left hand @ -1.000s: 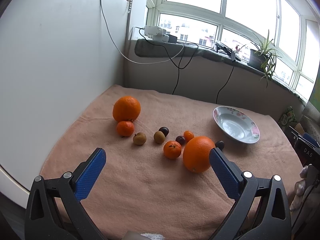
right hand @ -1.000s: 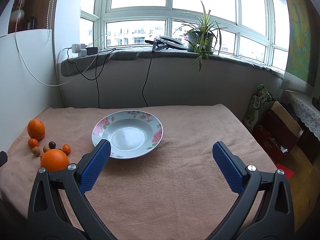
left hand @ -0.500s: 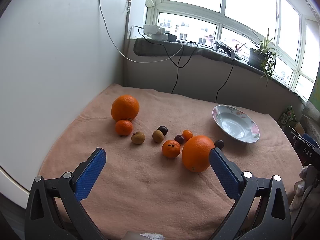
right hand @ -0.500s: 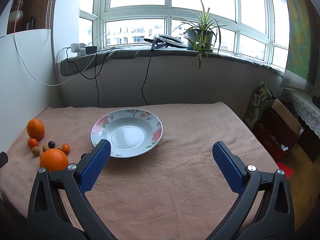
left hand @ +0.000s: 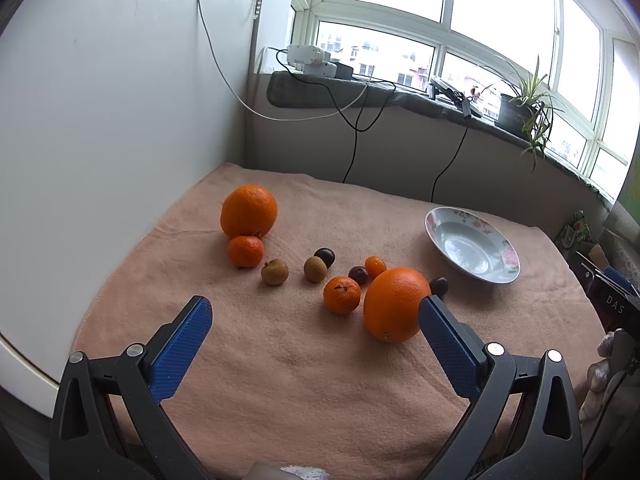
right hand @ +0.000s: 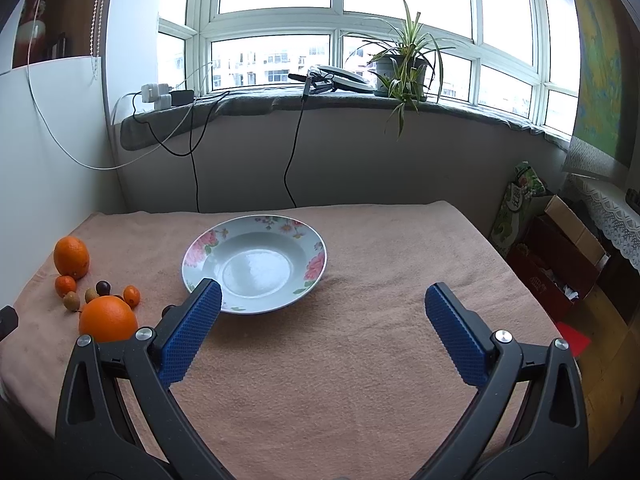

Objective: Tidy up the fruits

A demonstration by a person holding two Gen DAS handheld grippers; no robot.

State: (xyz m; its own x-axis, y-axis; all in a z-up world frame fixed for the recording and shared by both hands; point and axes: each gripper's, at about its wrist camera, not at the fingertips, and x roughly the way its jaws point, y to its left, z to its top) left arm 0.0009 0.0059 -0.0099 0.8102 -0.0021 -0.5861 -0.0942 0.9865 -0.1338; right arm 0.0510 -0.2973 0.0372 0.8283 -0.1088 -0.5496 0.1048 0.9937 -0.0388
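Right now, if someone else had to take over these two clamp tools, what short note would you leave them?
Left hand-held gripper: open, holding nothing, above the pink towel near the fruit.
Right hand-held gripper: open, holding nothing, in front of the floral white plate.
Done: nothing; the plate holds no fruit.
Left: two big oranges, mandarins, brown fruits and dark plums all lie on the towel, unsorted.

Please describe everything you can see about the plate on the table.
The plate is a shallow, round dish, white and glossy like glazed ceramic, with pink flowers and green leaves around its rim. It is empty and sits flat on the peach towel, apart from the fruits. Neither gripper touches it.
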